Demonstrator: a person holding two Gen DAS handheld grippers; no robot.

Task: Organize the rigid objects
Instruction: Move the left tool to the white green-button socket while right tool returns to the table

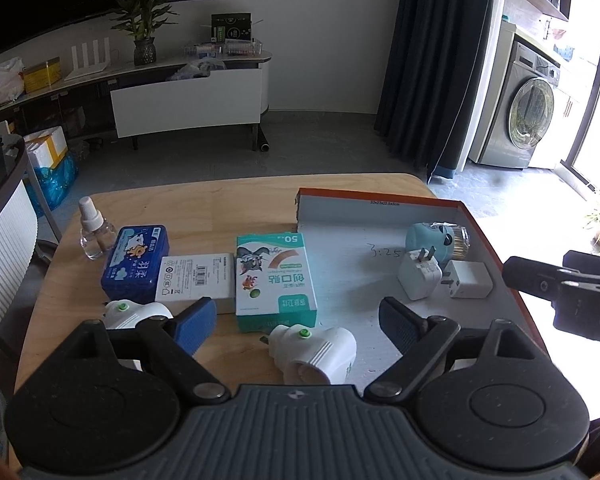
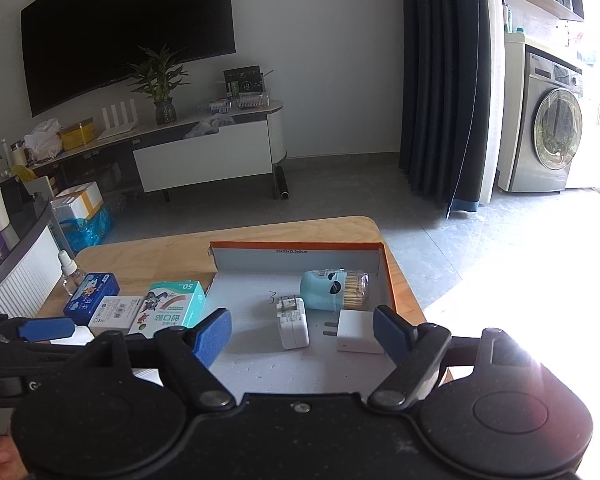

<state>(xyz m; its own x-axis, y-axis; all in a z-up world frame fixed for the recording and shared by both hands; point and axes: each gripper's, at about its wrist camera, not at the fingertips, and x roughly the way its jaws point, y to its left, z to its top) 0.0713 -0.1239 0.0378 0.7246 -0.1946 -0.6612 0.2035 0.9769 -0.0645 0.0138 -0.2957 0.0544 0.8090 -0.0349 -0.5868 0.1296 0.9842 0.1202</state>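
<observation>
Nearest the spread, empty left gripper [image 1: 296, 322], a white plug-in heater [image 1: 314, 354] straddles the orange tray's [image 1: 380, 194] edge, unseen from the right wrist, whose parted right gripper [image 2: 302, 334] hovers over two chargers [image 2: 292, 322] inside.

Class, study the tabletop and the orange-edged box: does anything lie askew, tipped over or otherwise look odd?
Yes. The toothpick holder lies on its side inside the box rather than upright. On the table, one white plug-in device also lies tipped on its side, near the bandage box.

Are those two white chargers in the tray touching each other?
Apart. The right wrist view shows bare tray floor between the left charger and the right charger.
</observation>
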